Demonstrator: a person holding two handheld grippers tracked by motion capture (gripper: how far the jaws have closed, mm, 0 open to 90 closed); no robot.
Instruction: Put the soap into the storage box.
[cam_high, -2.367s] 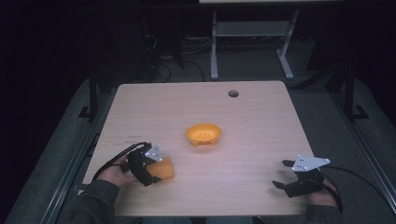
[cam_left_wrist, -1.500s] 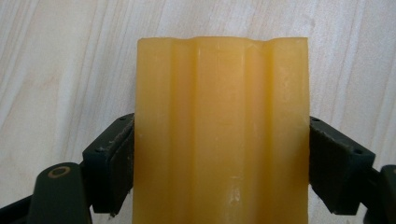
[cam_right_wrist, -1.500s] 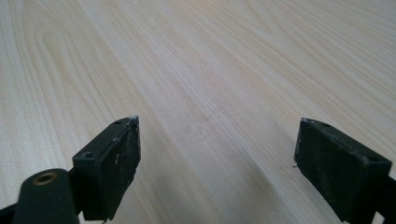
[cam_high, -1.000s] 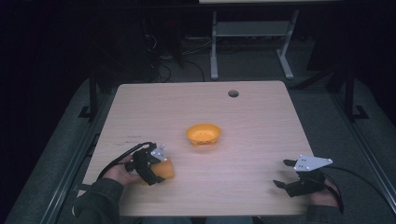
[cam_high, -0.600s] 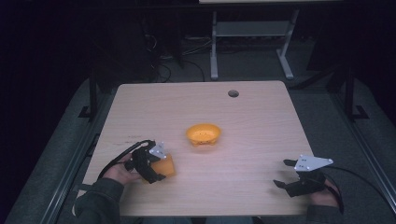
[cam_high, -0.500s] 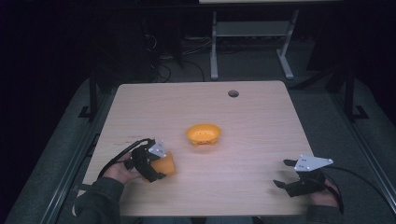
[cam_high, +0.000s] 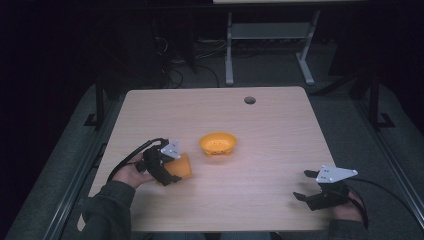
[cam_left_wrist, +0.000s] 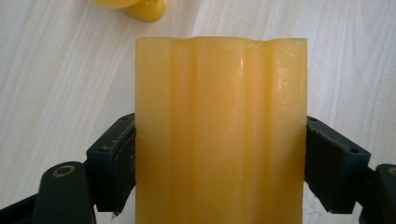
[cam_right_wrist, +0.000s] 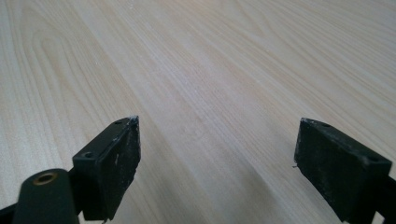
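My left gripper (cam_high: 170, 172) is shut on an orange-yellow cup (cam_high: 180, 168) at the table's front left; it is held just short of the orange bowl (cam_high: 218, 144) in the middle of the table. In the left gripper view the cup (cam_left_wrist: 222, 135) is a ribbed yellow block clamped between both black pads (cam_left_wrist: 114, 163), and an edge of the bowl (cam_left_wrist: 135, 7) shows at the top. My right gripper (cam_high: 306, 185) rests low at the front right, open, with bare wood between its pads (cam_right_wrist: 116, 161).
The light wooden table (cam_high: 280, 135) has a round cable hole (cam_high: 249, 100) near its far edge. Beyond it stand the legs of a white frame (cam_high: 230, 55) on a dark floor with cables. A hand and a dark sleeve (cam_high: 112, 205) hold the left gripper.
The left gripper has carried the cup slightly up and to the right, toward the bowl. The right gripper has stayed where it was, open.
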